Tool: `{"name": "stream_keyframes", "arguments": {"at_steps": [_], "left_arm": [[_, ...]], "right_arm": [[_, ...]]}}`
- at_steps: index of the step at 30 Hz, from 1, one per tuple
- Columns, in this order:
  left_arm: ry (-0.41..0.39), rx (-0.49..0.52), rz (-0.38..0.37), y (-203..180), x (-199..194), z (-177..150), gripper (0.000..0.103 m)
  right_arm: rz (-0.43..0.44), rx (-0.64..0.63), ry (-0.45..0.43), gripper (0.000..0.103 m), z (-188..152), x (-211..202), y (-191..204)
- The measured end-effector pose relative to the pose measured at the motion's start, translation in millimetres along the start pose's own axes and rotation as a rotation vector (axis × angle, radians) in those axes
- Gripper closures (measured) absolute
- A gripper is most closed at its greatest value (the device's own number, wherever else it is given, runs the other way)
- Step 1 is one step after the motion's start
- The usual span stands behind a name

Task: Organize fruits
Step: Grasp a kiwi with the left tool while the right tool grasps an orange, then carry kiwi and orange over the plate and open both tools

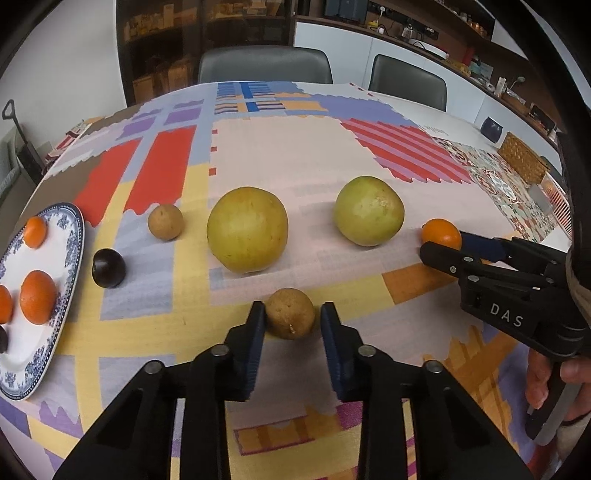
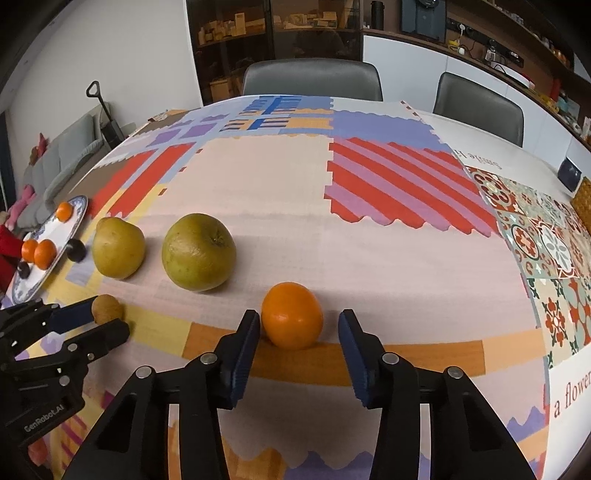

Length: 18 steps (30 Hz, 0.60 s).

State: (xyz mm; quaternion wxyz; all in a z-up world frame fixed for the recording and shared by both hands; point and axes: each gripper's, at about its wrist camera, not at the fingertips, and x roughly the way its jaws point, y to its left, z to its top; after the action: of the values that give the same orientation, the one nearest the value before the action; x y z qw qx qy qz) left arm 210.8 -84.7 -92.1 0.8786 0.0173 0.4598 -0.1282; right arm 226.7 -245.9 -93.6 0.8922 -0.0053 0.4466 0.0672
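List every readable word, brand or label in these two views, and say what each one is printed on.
"DAS": body of the right hand-held gripper.
"GenRobot.AI": body of the left hand-held gripper.
"a flower", cut off at the frame edge: white tablecloth.
Upside-down print, roughly "Smile", unsure: same cloth.
Shelf packages: too small to read.

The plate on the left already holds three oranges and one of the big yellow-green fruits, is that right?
Not quite. The plate holds three oranges and a small dark fruit at its near edge, not a big yellow-green one. Both large yellow-green fruits lie on the tablecloth, as the left wrist view shows.
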Motion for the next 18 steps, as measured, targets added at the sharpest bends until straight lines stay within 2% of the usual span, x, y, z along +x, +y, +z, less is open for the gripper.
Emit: {"name": "stream_keyframes", "arguments": {"at_steps": [5, 10, 18], "left_arm": [[0.003, 0.008, -0.001, -0.1, -1.6, -0.6, 0.076], [-0.011, 0.027, -0.002, -2.1, -8.1, -2.1, 0.076], [-0.053, 0.06, -0.006, -6.1, -30.7, -5.5, 0.076]], "right_arm": [[0.008, 0.003, -0.002, 0.069, 0.9, 1.1, 1.2], [0.015, 0.005, -0.005, 0.069, -1.3, -2.8, 3.3], [0.041, -0.002, -0.049, 0.069, -8.3, -33.8, 14.6]]}}
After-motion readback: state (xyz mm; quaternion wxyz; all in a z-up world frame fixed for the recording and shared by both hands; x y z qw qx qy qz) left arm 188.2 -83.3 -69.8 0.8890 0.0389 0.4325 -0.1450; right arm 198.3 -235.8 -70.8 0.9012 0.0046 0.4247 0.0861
